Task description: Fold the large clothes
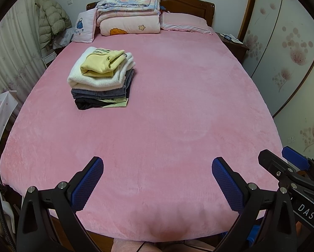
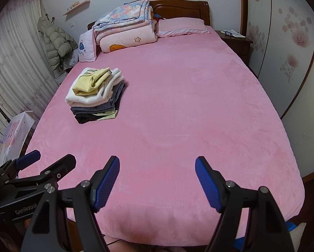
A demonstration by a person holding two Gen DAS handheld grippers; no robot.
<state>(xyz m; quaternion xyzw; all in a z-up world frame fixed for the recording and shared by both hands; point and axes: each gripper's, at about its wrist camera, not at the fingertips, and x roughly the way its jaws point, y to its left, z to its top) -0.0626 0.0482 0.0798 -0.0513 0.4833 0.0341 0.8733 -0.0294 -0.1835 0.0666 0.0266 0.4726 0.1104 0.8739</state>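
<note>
Both the left gripper (image 1: 157, 169) and right gripper (image 2: 157, 168) gape wide, empty, above the bed (image 1: 178, 105)'s near edge; folded stack (image 1: 102, 77) lies far-left

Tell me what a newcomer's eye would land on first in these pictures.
The wide pink bedspread fills both views. A neat stack of folded clothes, yellow garment on top, sits on its left side. Near the foot, both tongs stand open and empty over the bed: the left tongs and the right tongs.
</note>
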